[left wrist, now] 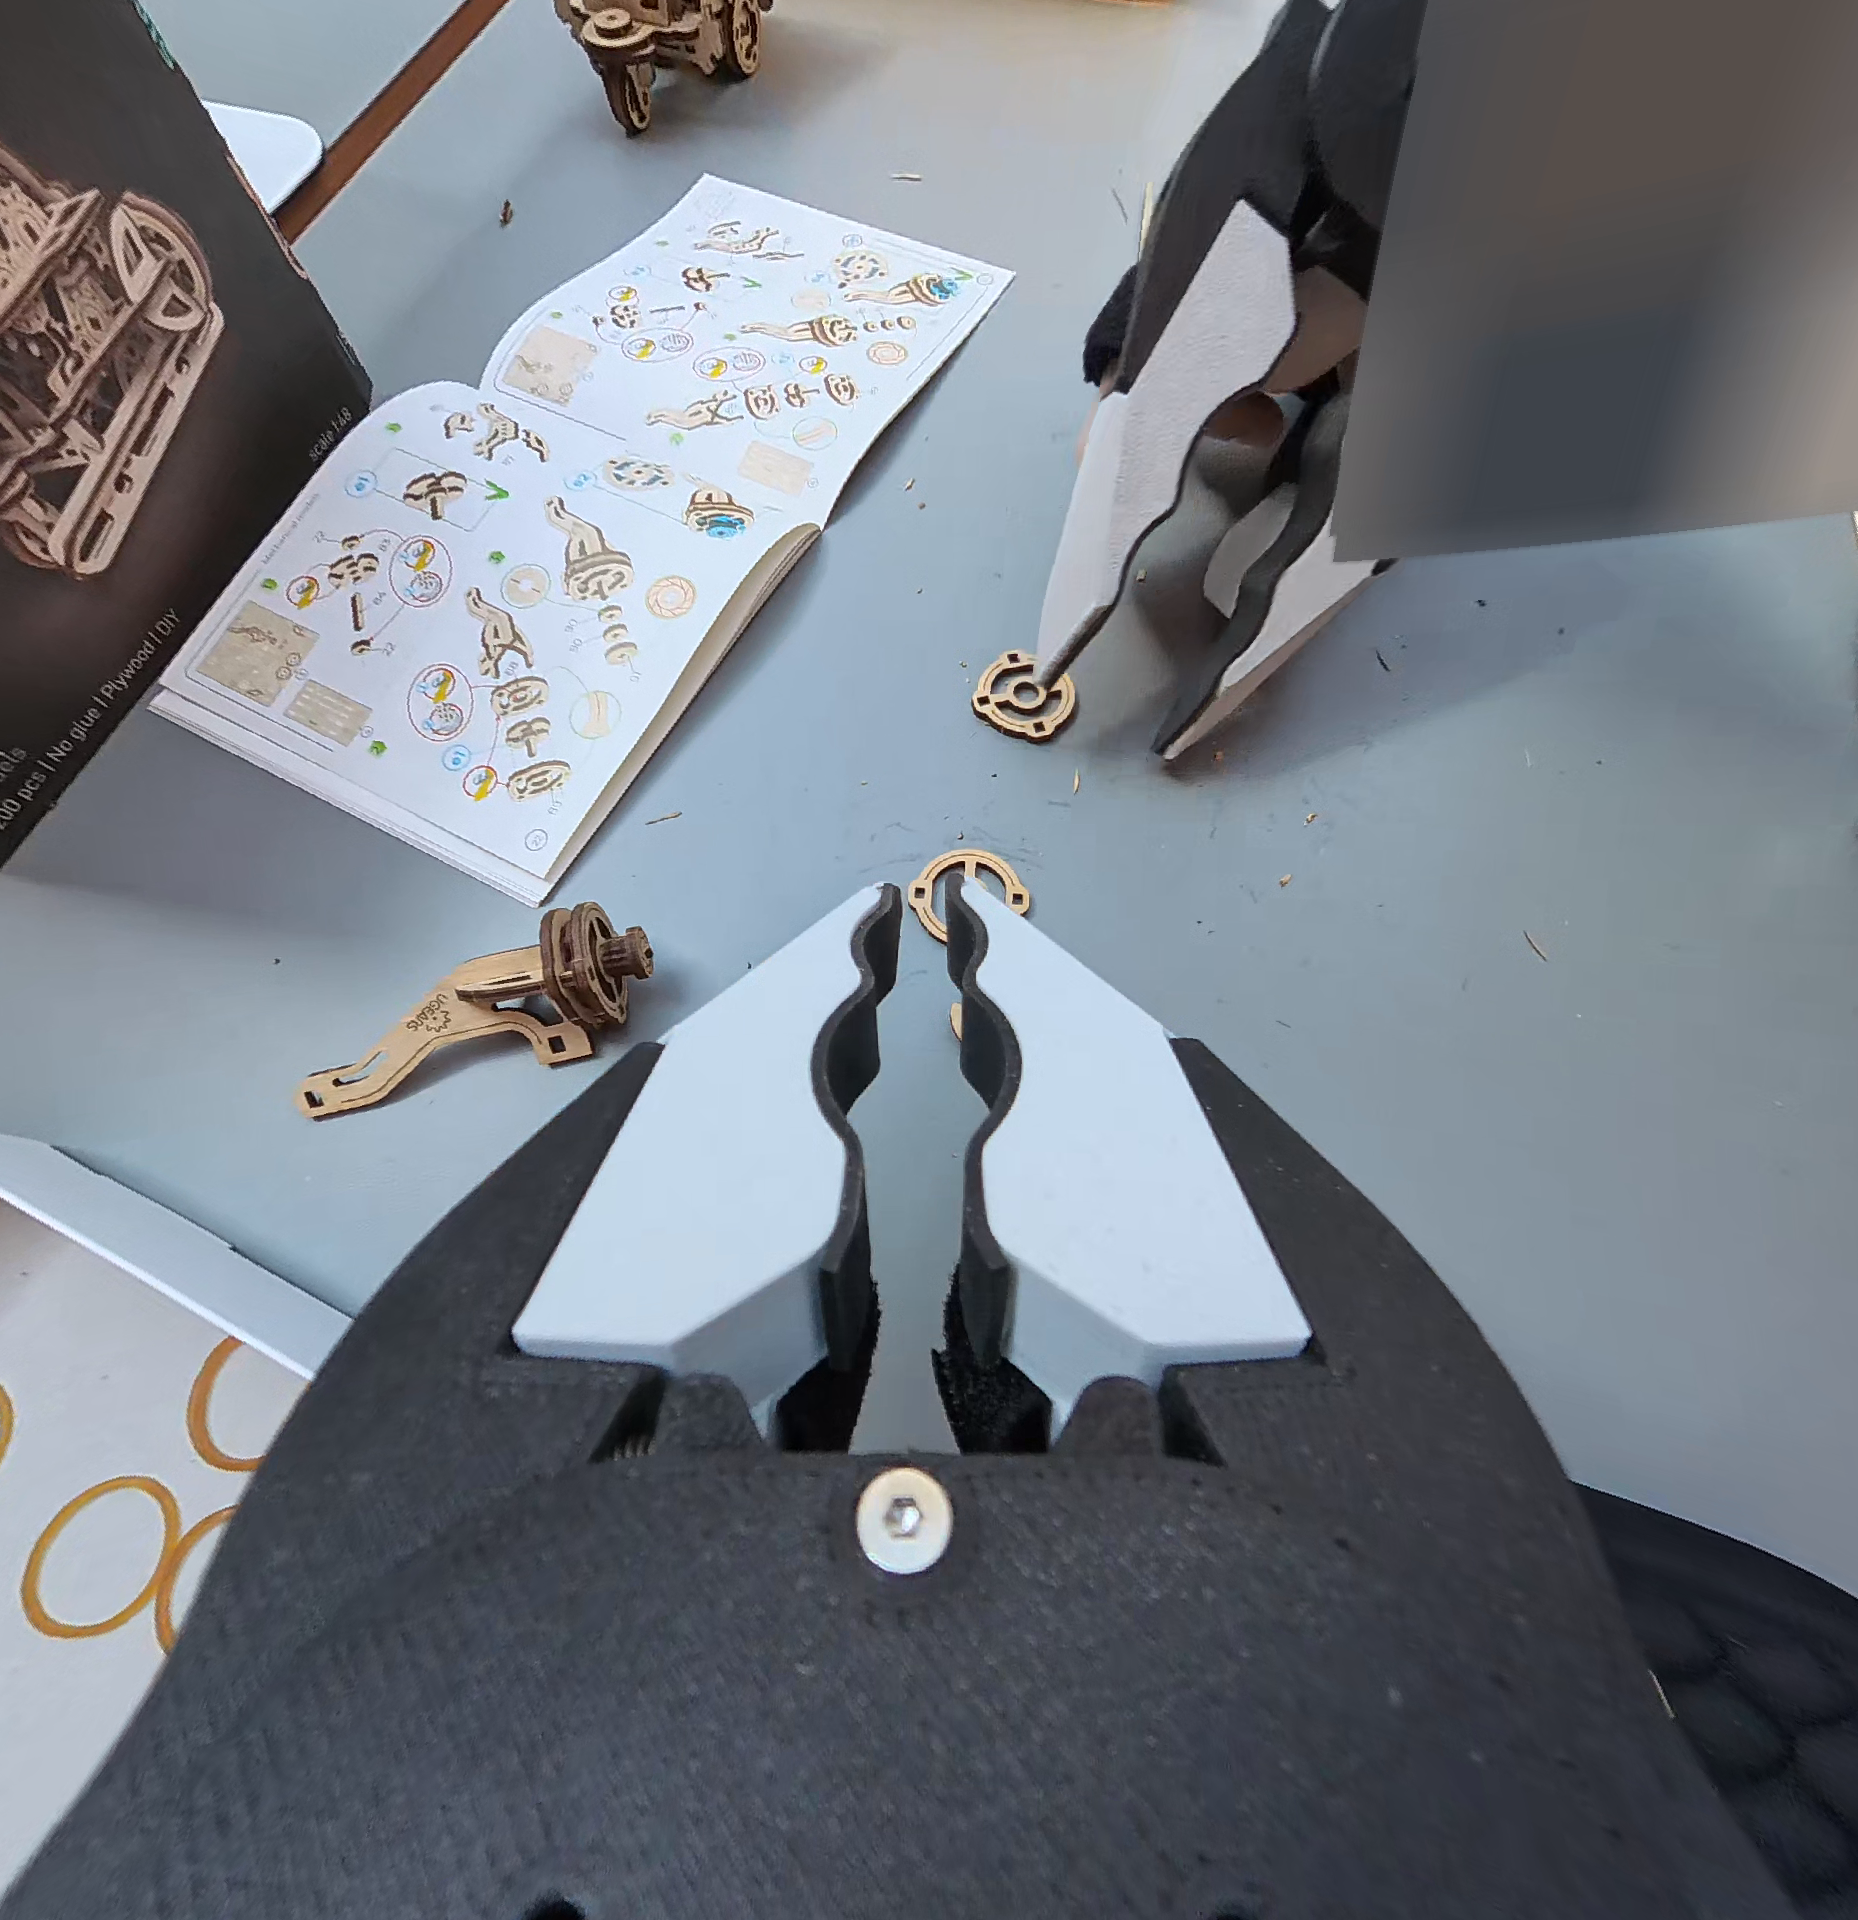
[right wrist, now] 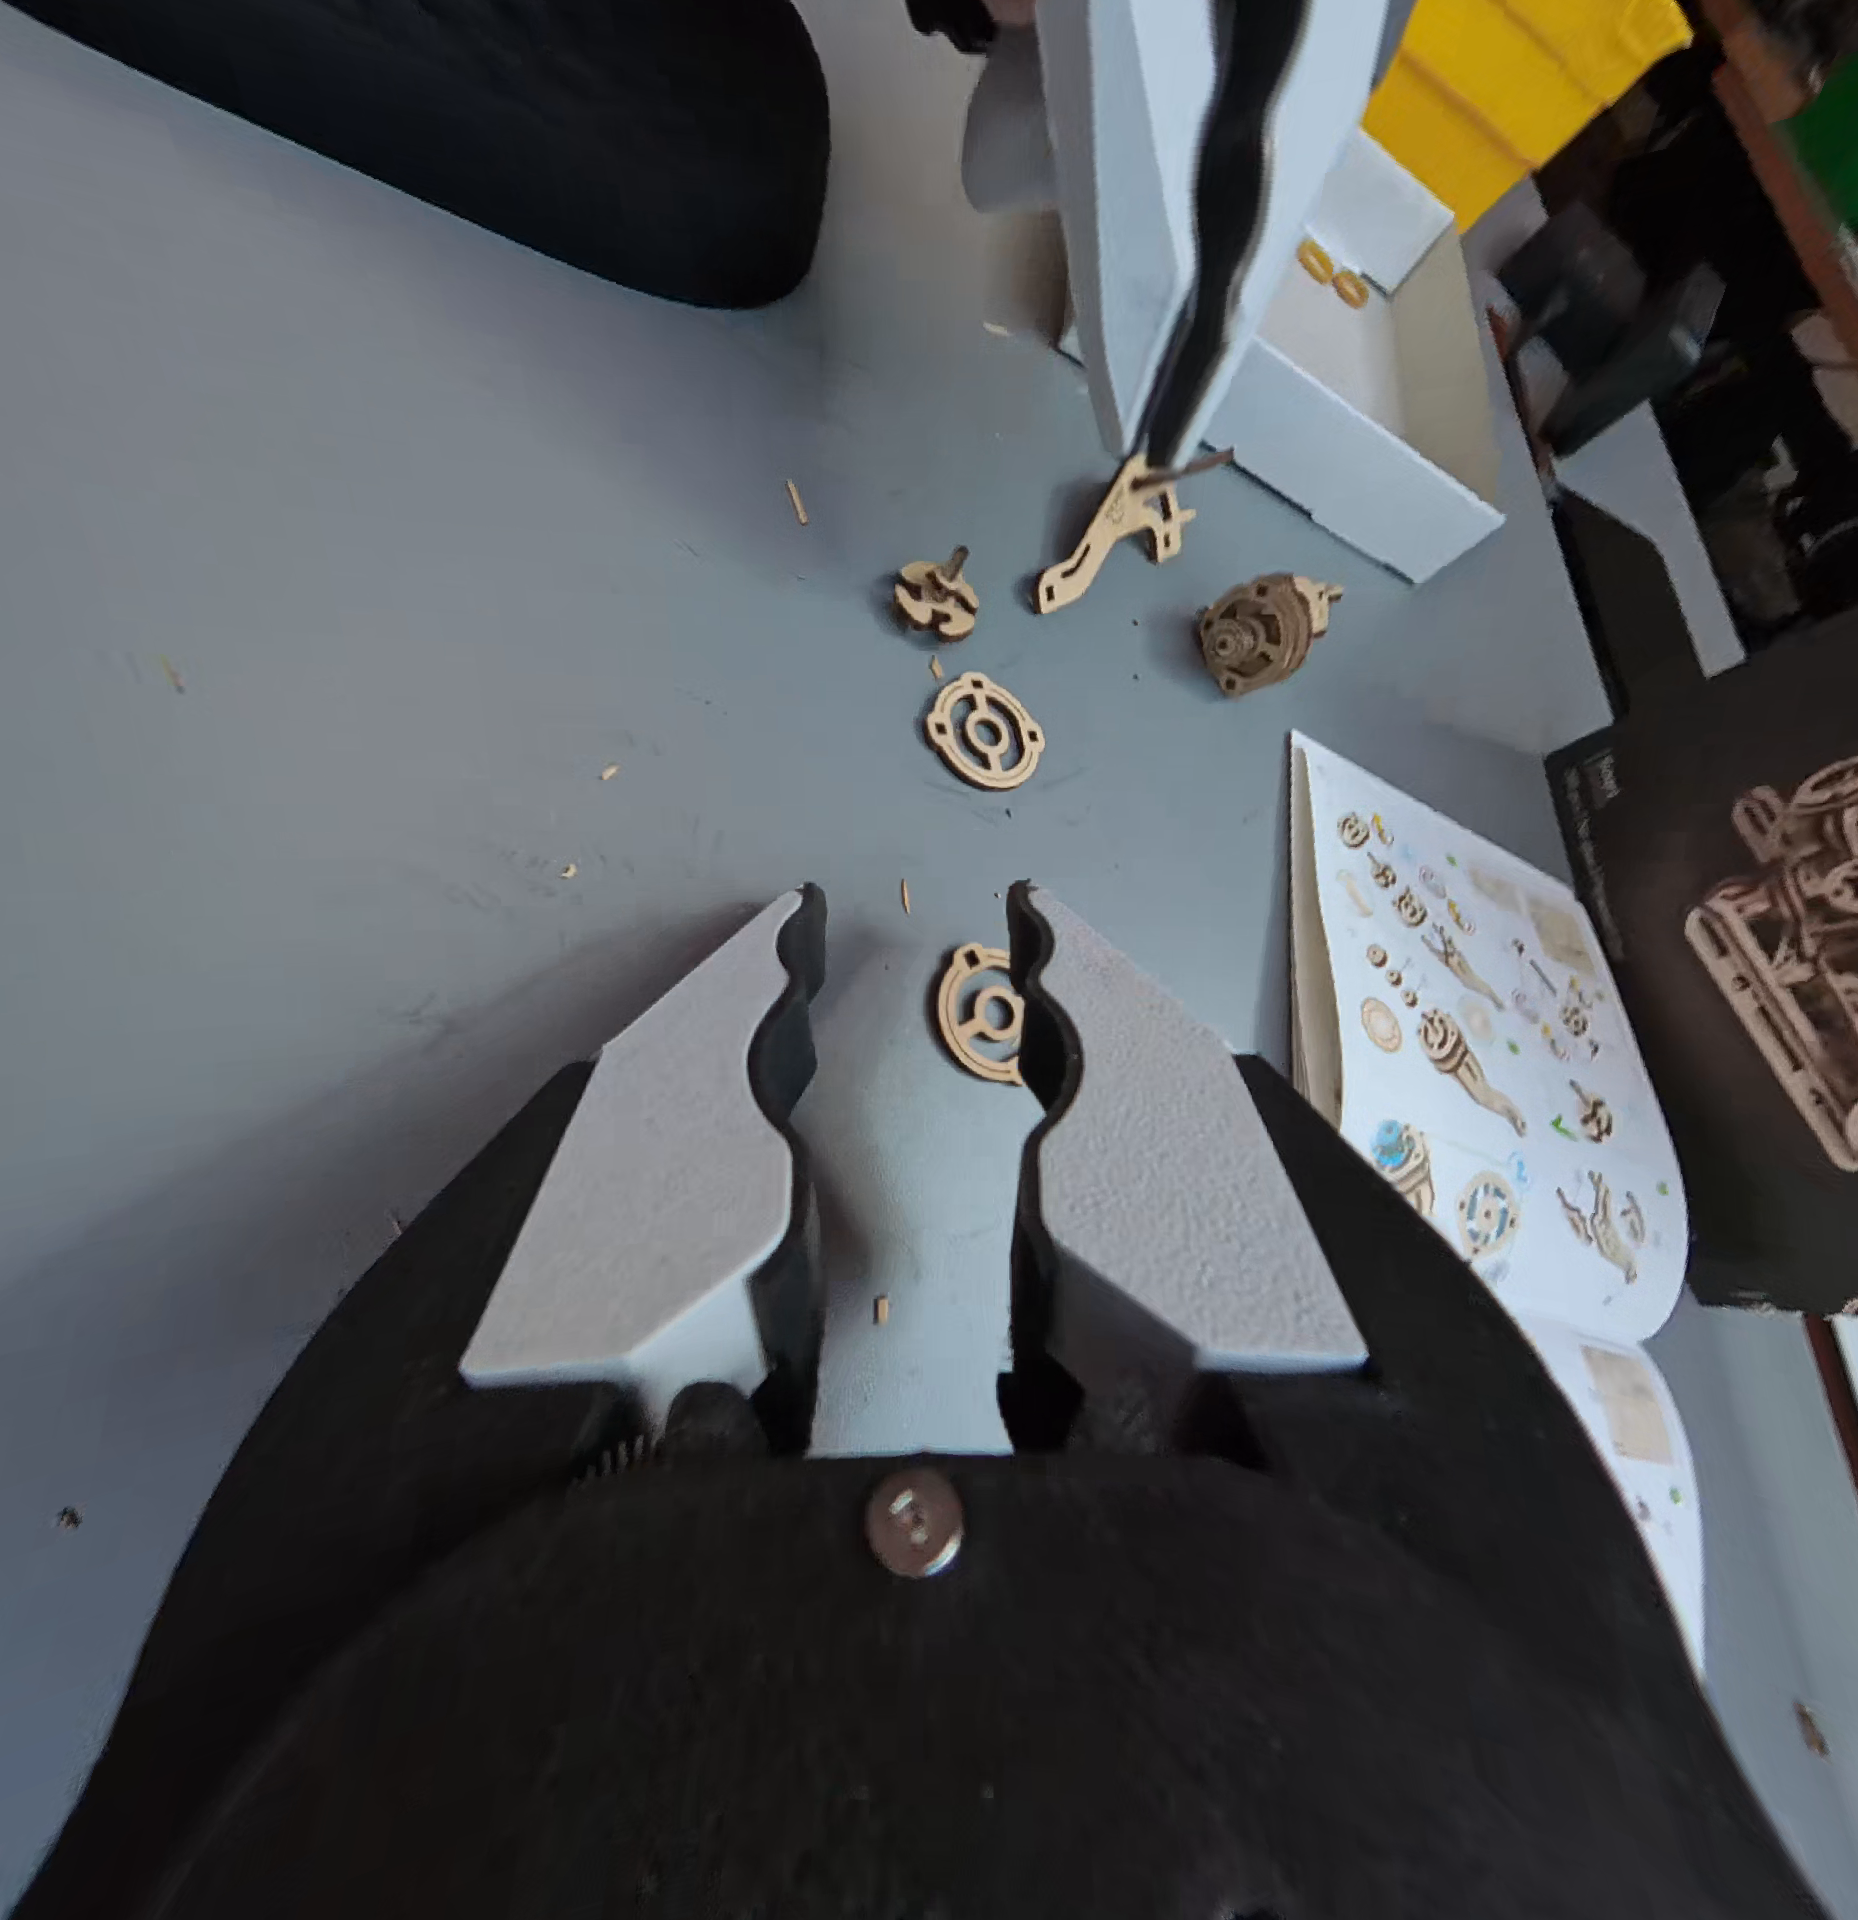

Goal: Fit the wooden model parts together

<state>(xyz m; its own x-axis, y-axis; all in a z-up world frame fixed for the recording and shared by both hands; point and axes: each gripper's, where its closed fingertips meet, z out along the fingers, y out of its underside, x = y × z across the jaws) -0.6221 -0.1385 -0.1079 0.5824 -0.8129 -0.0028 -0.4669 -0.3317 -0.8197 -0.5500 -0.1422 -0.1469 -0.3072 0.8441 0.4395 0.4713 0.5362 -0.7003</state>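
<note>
Wooden model parts lie loose on the grey table [left wrist: 1424, 987], none yet joined by my tools. Left gripper [left wrist: 923, 904]: fingers almost together, a slim gap at the tips with bare table showing through, nothing held. Just past those tips lies a thin wooden ring piece [left wrist: 969, 894], partly hidden by them; whether they touch it, I cannot tell. To the left lies a curved wooden bracket [left wrist: 457, 1023] with a stacked-disc hub [left wrist: 592, 961] on its upper end.

Right gripper [right wrist: 914, 899]: fingers spread wide, empty. A flat wooden disc with cut-out rings [right wrist: 982, 1013] lies on the table, partly under my right-hand finger. From the left wrist view, one fingertip of this gripper touches that disc's edge.

Farther out in the right wrist view:
- a second cut-out disc [right wrist: 982, 732], flat
- a small slotted wheel on a short axle [right wrist: 935, 597]
- a round, darker gear assembly [right wrist: 1263, 629]

Open instruction booklet [left wrist: 592, 540] lies flat beside a dark product box [left wrist: 125, 416]. White tray [right wrist: 1361, 447] holds yellow rings at the table's far side. Wood splinters are scattered across the surface. Another assembled wooden piece [left wrist: 665, 52] stands at the far edge in the left view.
</note>
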